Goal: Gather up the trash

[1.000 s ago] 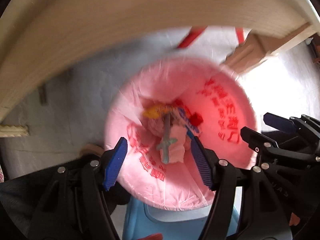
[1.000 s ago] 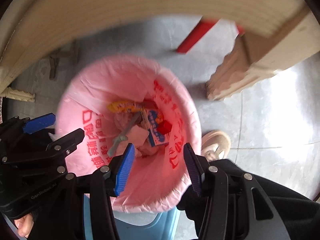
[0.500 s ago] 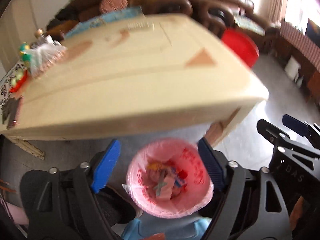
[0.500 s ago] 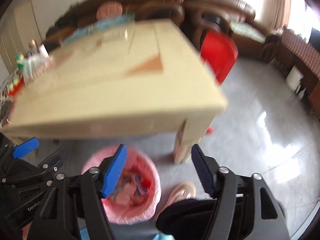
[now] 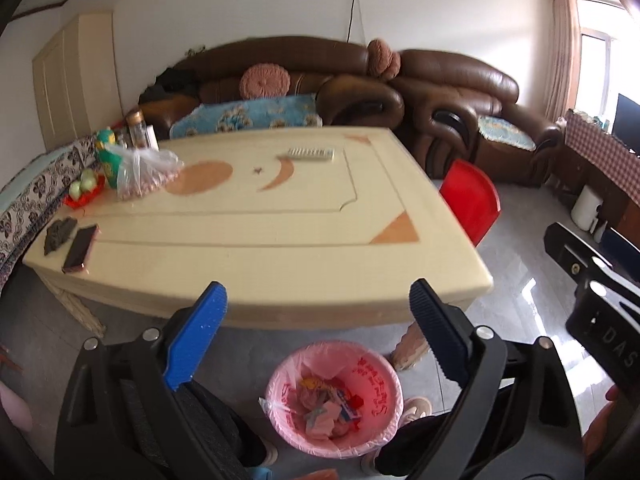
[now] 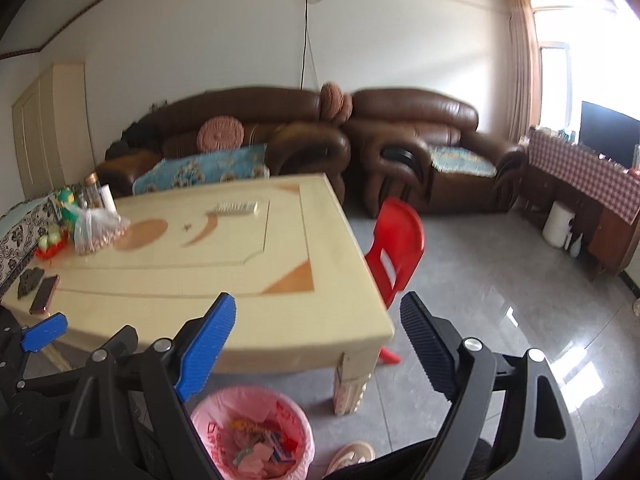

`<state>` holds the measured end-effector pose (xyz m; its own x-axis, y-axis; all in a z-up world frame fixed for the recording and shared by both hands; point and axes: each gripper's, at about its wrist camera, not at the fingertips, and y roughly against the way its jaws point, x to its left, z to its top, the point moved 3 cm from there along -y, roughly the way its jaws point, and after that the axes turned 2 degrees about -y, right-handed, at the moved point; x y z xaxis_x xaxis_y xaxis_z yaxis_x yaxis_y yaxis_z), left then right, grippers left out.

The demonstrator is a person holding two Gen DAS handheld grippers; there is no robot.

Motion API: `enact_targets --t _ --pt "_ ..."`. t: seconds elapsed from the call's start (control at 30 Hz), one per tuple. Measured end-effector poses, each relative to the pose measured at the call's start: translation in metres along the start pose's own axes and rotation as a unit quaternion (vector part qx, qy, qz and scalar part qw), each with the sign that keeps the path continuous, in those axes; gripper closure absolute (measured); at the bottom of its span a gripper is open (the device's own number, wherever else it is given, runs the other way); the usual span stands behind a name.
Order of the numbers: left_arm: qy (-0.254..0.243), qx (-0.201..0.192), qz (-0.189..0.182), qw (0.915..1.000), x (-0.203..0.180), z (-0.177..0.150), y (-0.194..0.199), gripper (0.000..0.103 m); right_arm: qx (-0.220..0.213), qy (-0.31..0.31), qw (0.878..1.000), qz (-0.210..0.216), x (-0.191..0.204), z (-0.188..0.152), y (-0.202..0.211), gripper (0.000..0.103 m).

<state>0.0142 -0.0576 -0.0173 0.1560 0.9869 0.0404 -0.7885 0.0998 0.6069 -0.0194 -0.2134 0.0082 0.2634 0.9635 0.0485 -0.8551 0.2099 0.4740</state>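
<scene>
Blue ribbed pads line both claws, and each claw is spread wide with nothing between its fingers. In the left wrist view the left claw (image 5: 316, 332) gapes over the near edge of the cream counter with orange inlay shapes (image 5: 248, 224), touching nothing. The right claw (image 6: 316, 344) is released just as wide in its own view, and it shows at 3 o'clock in the left view as a black frame with a blue tip.

Below the left claw, at 6 o'clock, stands the round bin lined with a pink plastic bag printed in red characters (image 5: 334, 398). It sits on the grey tiled floor (image 6: 500, 304) just in front of the counter's near edge, beside one counter leg. Inside lies the collected trash, a heap of crumpled pink paper and bright snack wrappers (image 5: 328, 410), well below the rim. In the right view the same bin is at 7 o'clock, slightly blurred.

On the counter, at 10 o'clock, rest a clear plastic bag of reddish nuts (image 5: 140, 172), a dark phone in a pink case (image 5: 80, 248) and a small dark crumpled object (image 5: 59, 234). A grey remote control (image 5: 311, 153) lies toward the far side. A red plastic chair (image 6: 396, 246) stands at the counter's right edge, and a brown leather sofa (image 6: 412, 140) runs along the far wall.
</scene>
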Motion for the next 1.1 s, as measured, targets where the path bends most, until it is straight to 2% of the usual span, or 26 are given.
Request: enact_targets --t 0.07,0.27,1.1 --pt "0.0 -0.01 -0.001 0.9999 -0.001 0.004 0.01 0.01 -0.01 -0.002 1.0 -0.005 0.001 0.004 0.009 0.016" --pt "0.001 -0.039 0.007 0.9992 0.0 0.011 0.03 0.009 -0.03 -0.012 0.999 -0.009 -0.004 0.013 0.027 0.016" --pt "0.009 -0.04 0.009 0.9991 0.011 0.011 0.032 0.009 -0.029 -0.004 1.0 -0.01 0.002 0.01 0.033 0.016"
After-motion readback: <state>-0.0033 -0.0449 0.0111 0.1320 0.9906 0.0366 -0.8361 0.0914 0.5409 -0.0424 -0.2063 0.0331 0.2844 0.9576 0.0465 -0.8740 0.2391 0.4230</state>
